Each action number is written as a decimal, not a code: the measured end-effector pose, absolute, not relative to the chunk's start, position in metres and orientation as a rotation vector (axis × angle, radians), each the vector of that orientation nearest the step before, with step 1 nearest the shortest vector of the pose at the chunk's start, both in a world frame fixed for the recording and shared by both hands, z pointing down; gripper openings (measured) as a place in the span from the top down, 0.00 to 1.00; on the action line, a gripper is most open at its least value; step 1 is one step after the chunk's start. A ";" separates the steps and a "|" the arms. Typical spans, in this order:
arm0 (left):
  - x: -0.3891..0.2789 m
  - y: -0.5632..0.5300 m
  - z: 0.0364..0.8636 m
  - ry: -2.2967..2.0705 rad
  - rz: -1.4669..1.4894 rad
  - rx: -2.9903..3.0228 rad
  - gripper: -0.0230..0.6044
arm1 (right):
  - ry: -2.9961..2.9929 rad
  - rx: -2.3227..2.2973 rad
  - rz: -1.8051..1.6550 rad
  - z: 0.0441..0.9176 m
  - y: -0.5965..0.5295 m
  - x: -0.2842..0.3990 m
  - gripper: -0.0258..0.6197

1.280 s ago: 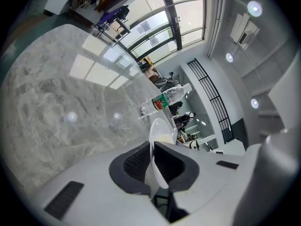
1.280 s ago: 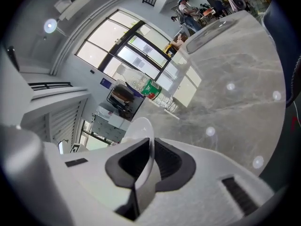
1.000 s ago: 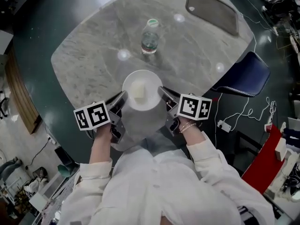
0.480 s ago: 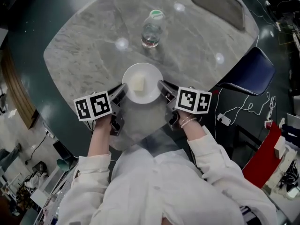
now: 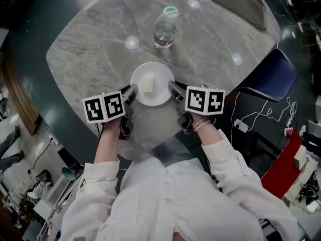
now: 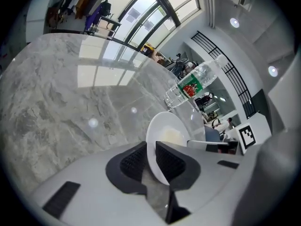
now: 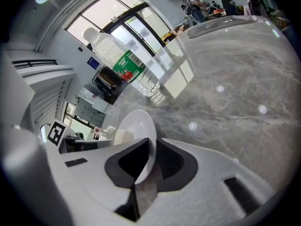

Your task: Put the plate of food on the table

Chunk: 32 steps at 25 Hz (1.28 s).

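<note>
Left tongs (image 5: 131, 90), right tongs (image 5: 173, 88) clamp plate (image 5: 158, 92).

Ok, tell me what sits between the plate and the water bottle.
Nothing. The head view shows only bare table between the plate and the bottle.

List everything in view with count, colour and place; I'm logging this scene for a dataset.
plate: one, white, over the table's near side, rim gripped on both sides
food: one pale block, on the plate
water bottle: one, clear with green cap, upright on the table beyond the plate
table: one, grey marble
chair: one, dark blue, right of the table
left gripper: one, grey, shut on the plate's left rim
right gripper: one, grey, shut on the plate's right rim
sleeves: two, white, bottom of the head view
</note>
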State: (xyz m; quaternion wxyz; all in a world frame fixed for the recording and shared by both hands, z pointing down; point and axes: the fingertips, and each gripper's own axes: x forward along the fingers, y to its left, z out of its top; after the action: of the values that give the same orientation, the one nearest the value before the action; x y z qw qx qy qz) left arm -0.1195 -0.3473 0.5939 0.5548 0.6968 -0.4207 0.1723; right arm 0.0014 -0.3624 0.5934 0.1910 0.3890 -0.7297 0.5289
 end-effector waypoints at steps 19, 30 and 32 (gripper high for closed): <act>-0.120 -0.348 0.593 -0.964 0.535 1.720 0.87 | -1.994 1.057 1.401 0.595 -0.360 0.003 0.93; -0.133 -0.350 0.590 -1.063 0.647 1.776 0.83 | -2.001 1.081 1.342 0.595 -0.354 0.010 0.93; -0.133 -0.348 0.590 -1.050 0.616 1.776 0.83 | -2.012 1.084 1.357 0.593 -0.354 0.011 0.93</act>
State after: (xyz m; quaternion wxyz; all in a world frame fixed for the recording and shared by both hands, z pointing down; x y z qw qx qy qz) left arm -0.1327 -0.3484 0.5897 0.4744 0.7260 -0.4294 0.2520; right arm 0.0112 -0.3536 0.5928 0.2394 0.3959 -0.7350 0.4957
